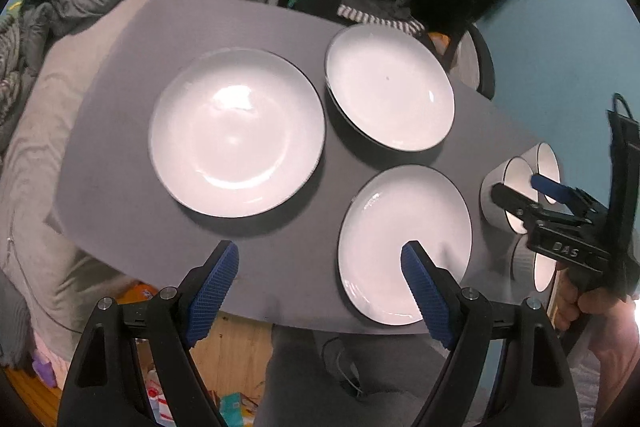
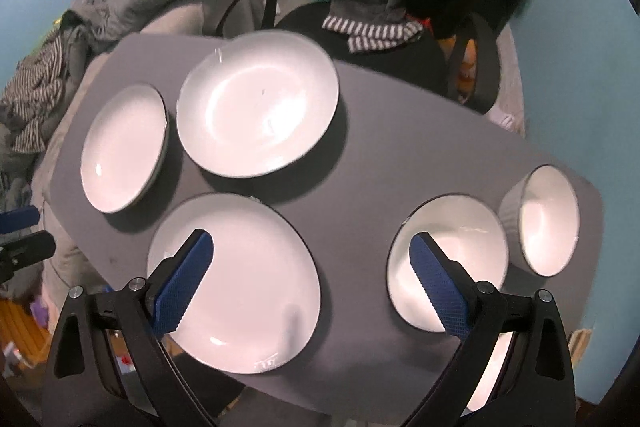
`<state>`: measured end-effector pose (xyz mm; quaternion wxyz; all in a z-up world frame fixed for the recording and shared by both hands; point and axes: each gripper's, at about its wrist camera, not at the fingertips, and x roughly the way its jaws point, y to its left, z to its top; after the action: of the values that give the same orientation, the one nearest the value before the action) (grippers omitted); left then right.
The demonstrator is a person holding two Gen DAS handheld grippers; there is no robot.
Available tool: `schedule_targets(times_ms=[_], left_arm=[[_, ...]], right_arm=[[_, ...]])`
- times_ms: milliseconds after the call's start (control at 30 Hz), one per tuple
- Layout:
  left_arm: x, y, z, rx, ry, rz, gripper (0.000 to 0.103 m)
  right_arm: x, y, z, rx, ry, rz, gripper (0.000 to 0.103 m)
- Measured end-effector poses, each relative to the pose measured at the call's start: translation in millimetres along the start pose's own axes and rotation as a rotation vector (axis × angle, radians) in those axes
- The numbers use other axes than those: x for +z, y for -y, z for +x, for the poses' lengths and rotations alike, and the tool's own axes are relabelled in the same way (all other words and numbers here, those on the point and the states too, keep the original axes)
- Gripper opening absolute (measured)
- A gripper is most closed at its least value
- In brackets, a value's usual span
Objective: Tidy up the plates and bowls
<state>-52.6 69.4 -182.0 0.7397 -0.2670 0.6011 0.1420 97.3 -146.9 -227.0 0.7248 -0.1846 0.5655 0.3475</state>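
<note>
We hold both the left gripper [image 1: 320, 263] and right gripper [image 2: 310, 251] wide and empty above the grey bench [image 1: 120, 147], since the white, dark-rimmed ceramic plates [image 1: 236, 131] lie unstacked.

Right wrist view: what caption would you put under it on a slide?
Open right gripper hovers over a gray table set with three white plates and bowls, nothing stacked yet.

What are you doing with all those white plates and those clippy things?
A person is holding a hand-held gripper in each hand above a grey table, about to tidy the dishes. Three white plates lie spread out flat, and some bowls sit at the right end. The left hand-held gripper and the right hand-held gripper are both open and empty. Nothing has been picked up or stacked yet.
</note>
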Motion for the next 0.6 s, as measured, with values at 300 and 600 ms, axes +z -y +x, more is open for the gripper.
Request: schedule_targets(times_ms=[300, 600], left_arm=[[-7.0, 1.7, 46.7, -0.022, -0.068, 0.002, 0.085], [-15.6, 2.6, 80.8, -0.020, -0.107, -0.042, 0.085]], right_arm=[[-14.0, -2.1, 44.4, -0.006, -0.104, -0.045, 0.090], [-19.3, -6.0, 62.8, 0.039, -0.137, -0.053, 0.082]])
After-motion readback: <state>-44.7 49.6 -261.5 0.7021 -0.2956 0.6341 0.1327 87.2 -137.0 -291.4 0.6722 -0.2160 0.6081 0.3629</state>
